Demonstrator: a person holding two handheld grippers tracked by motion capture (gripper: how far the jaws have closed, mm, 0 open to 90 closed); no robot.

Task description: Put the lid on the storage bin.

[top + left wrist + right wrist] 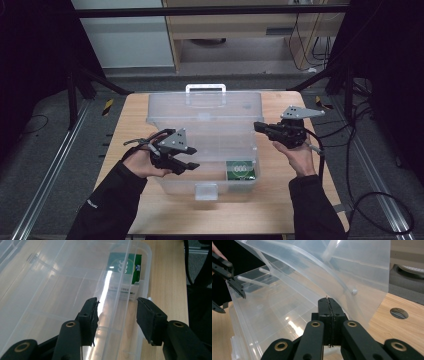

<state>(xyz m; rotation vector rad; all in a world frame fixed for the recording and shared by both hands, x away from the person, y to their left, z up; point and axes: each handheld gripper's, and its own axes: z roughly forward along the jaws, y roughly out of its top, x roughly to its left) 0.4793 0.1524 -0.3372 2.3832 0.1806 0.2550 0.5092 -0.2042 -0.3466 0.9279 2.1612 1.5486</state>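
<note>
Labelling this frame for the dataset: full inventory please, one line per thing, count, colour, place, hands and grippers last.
storage box: 1, clear plastic, middle of the table, open.
lid: 1, clear with a white handle, tilted up at the box's far side.
packet: 1, green with white rings, inside the box at its near right corner.
table: 1, light wood, under the box.
left gripper: 1, black with a grey plate, over the box's near left part, jaws apart, nothing between them.
right gripper: 1, black with a grey plate, at the box's right side by the lid edge, jaws together.
hands: 2, dark sleeves, coming in from the bottom of the high view.
</note>
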